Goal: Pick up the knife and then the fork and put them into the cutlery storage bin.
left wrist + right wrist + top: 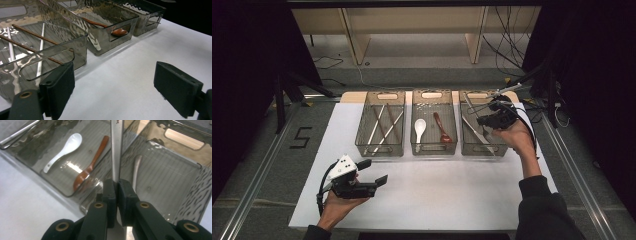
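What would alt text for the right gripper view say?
The right gripper is shut on a flat metal utensil, held above the smoky clear bins. A white spoon and a brown spoon lie in the neighbouring bin.

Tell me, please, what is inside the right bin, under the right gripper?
In the right bin one metal utensil lies on the floor, handle visible. The right gripper holds another flat metal utensil above it. The jaws and that blade cover part of the floor, so more could be hidden.
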Demonstrator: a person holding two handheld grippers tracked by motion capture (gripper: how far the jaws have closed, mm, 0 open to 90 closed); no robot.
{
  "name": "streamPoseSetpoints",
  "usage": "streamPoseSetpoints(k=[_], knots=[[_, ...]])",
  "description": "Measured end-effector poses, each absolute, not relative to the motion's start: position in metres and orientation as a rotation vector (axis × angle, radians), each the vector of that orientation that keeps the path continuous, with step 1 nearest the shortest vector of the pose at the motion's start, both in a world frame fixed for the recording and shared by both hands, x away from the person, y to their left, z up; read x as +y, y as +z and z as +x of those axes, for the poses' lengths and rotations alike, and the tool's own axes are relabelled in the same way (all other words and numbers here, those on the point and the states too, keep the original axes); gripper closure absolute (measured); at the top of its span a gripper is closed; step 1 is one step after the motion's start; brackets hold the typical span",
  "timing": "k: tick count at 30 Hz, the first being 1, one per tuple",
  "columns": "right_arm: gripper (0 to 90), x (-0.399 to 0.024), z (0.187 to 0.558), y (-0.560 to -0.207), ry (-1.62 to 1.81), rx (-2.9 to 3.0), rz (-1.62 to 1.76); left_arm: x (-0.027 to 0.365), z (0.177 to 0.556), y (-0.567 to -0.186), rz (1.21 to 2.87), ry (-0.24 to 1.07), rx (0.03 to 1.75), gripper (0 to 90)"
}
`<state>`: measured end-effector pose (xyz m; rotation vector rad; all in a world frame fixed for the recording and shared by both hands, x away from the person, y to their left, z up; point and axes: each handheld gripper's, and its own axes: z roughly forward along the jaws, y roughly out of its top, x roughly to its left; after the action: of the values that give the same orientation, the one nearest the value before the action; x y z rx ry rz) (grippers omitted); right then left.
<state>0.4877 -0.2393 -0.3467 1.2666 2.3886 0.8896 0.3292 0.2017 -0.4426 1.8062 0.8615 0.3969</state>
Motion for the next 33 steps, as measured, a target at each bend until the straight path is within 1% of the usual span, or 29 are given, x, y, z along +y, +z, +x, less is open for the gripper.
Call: streamPoseSetpoints(k=[14, 33], knots=[[85.2, -0.249, 0.505, -0.356, 0.871, 2.329, 1.365, 0.202, 0.329, -0.443, 1.805, 0.397, 0.862, 16.8], [85.2, -0.255, 0.517, -0.364, 0.862, 2.258, 1.442, 0.202, 0.329, -0.443, 1.806, 0.396, 0.86, 16.8]])
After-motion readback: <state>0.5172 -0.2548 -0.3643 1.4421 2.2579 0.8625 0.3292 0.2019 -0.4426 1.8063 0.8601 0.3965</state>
